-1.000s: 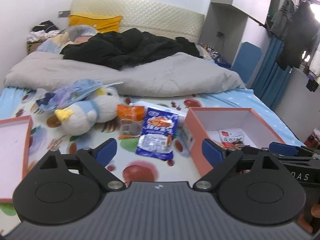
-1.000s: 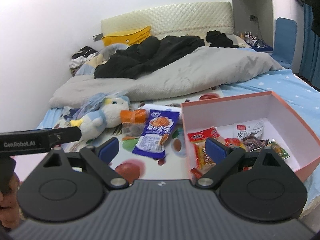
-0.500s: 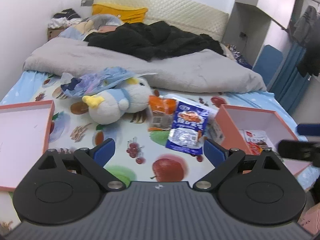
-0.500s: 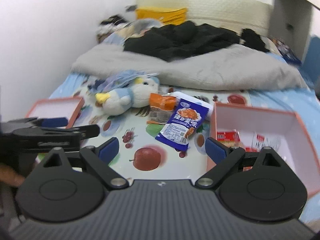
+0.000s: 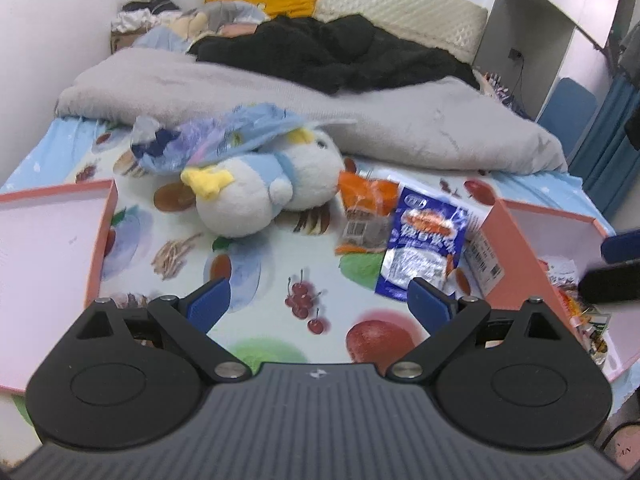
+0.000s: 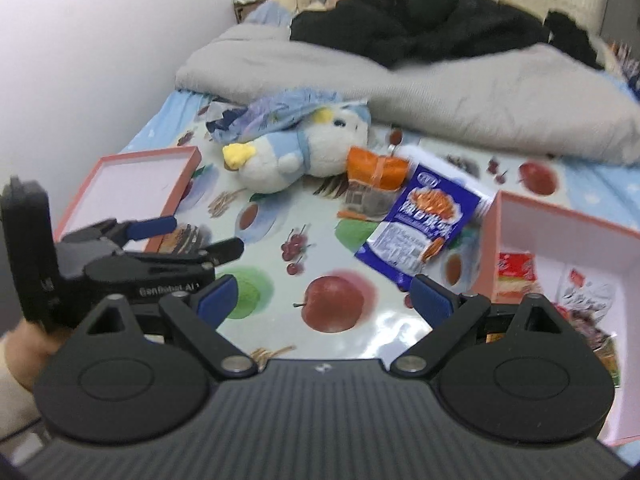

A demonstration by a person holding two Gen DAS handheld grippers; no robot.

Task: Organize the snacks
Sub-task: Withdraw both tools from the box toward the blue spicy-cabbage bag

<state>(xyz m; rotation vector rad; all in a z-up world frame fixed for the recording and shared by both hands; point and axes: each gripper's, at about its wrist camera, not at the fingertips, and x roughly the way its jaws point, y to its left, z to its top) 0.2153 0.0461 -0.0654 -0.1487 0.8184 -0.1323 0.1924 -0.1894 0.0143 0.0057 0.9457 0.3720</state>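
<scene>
A blue snack packet lies on the fruit-print bed sheet, with an orange snack packet at its left; both also show in the right wrist view, blue and orange. A pink box at the right holds several snacks. My left gripper is open and empty, short of the packets. My right gripper is open and empty above the sheet. The left gripper also shows in the right wrist view, at the left.
A pink box lid lies at the left. A white and blue plush toy with a blue plastic bag on it lies behind the packets. A grey duvet and black clothes cover the far bed.
Both grippers have swung left and tilted down over the bed. The pink box has slid to the right edge of both views, and the box lid has come into view at the left.
</scene>
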